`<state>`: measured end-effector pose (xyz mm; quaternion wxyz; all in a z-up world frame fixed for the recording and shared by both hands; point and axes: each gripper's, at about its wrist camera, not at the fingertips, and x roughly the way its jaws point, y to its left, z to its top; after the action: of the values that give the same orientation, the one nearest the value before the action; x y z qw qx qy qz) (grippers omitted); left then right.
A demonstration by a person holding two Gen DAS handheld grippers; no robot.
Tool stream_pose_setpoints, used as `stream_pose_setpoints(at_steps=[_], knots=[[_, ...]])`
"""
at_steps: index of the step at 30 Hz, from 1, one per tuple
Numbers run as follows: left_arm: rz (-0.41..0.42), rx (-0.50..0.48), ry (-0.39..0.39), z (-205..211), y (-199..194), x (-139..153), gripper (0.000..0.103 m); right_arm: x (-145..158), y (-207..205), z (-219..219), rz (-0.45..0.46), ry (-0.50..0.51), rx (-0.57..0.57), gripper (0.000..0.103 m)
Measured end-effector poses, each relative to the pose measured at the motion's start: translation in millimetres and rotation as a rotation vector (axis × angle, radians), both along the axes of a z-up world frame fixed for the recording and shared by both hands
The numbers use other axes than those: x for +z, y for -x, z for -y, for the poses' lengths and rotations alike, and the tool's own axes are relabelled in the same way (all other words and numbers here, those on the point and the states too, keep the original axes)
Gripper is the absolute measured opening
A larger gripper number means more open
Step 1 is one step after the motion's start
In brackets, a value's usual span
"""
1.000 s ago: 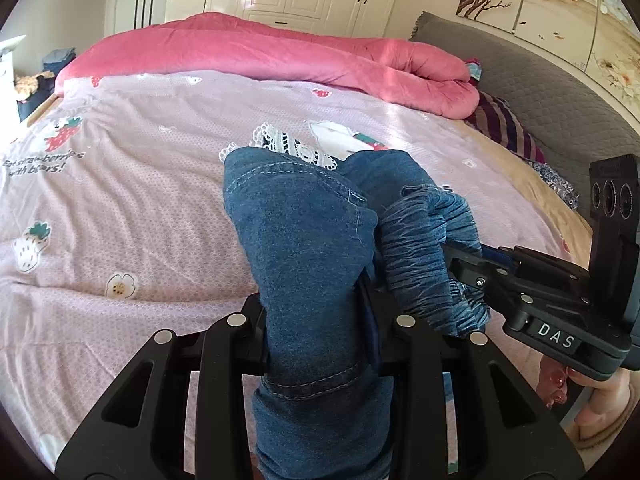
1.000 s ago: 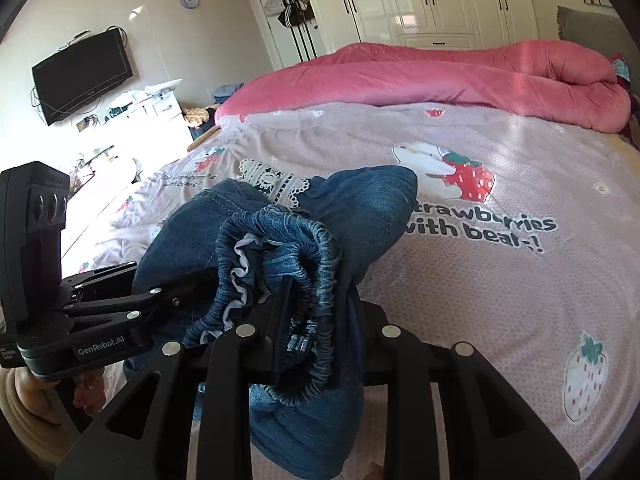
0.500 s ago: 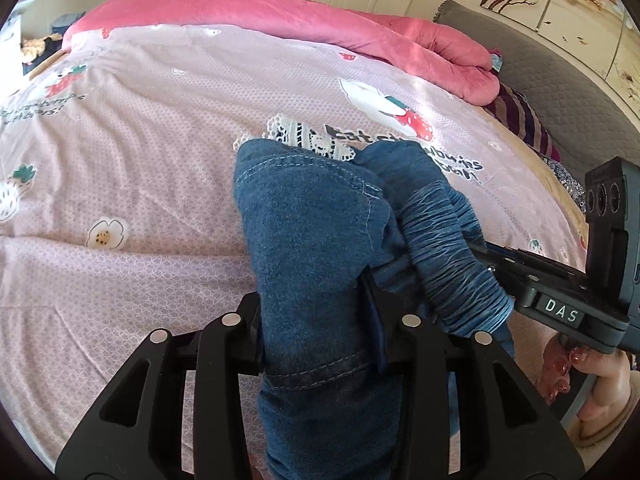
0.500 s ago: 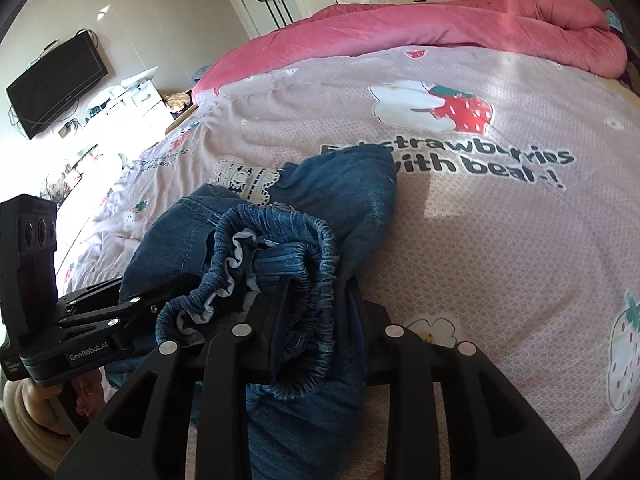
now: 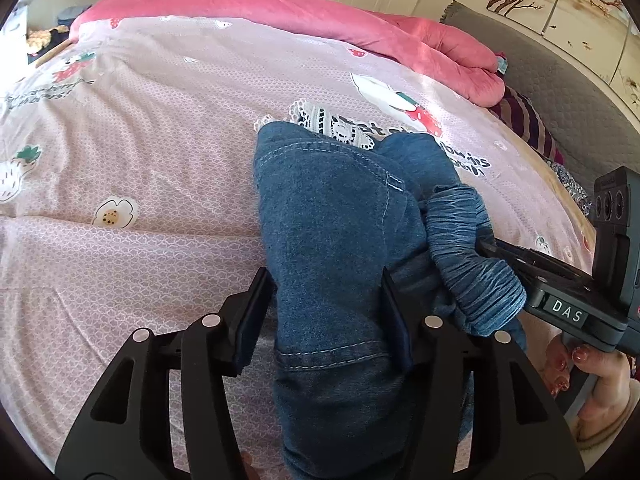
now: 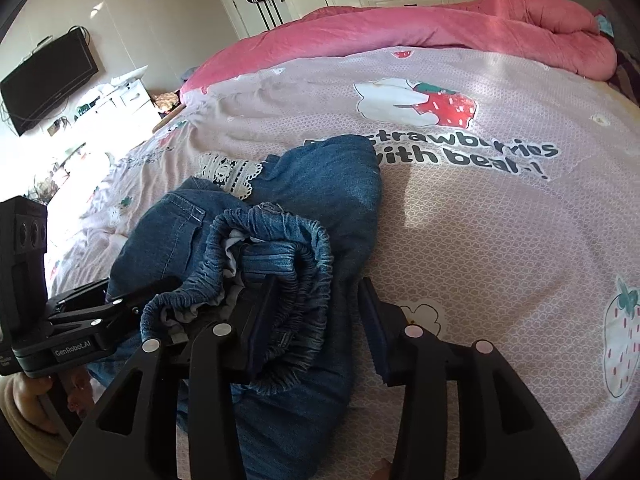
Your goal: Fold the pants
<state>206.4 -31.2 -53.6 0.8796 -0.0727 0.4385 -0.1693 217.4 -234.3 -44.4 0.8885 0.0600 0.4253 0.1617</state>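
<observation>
Now the pants (image 5: 336,216) lie bunched on the bed sheet (image 5: 160,152), and everything else sits relative to that denim heap. On its left, the left gripper (image 5: 326,312) has its jaws spread, one finger on each side of a denim fold; the left finger looks just clear of the cloth and the right finger is at its edge, so it seems to have let go — though I cannot tell for sure whether it touches. On the heap's right, the right gripper (image 6: 316,316) is also parted wide: the elastic waistband (image 6: 296,276) drapes over its left finger, while the right finger stands clear above bare sheet. Nothing is pinched.

The heap's long axis runs straight away from both grippers, toward a lace hem (image 6: 232,172) at its far end. Both grippers sit at the near end, about equally close, so the next grasp likely starts there.

Readable writing: "DAS" on the right gripper's side, "GenRobot.AI" on the left one's, and beyond the heap the sheet reads "strawberries with bear".
</observation>
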Motion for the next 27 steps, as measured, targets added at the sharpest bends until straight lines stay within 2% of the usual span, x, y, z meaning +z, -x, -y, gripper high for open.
stream_pose_setpoints(at_steps=[6, 12, 20, 27], knots=[[0.006, 0.006, -0.012, 0, 1, 1, 0.048, 2, 3, -2, 0.027, 0.061, -0.011, 0.054], [0.002, 0.015, -0.002, -3, 2, 3, 0.057, 4, 4, 4, 0.017, 0.037, -0.036, 0.062], [0.02, 0.0, 0.007, -3, 9, 11, 0.065, 12, 8, 6, 0.032, 0.016, -0.039, 0.066], [0.037, 0.004, 0.007, -3, 11, 19, 0.072, 19, 13, 5, 0.051, -0.001, -0.03, 0.075]])
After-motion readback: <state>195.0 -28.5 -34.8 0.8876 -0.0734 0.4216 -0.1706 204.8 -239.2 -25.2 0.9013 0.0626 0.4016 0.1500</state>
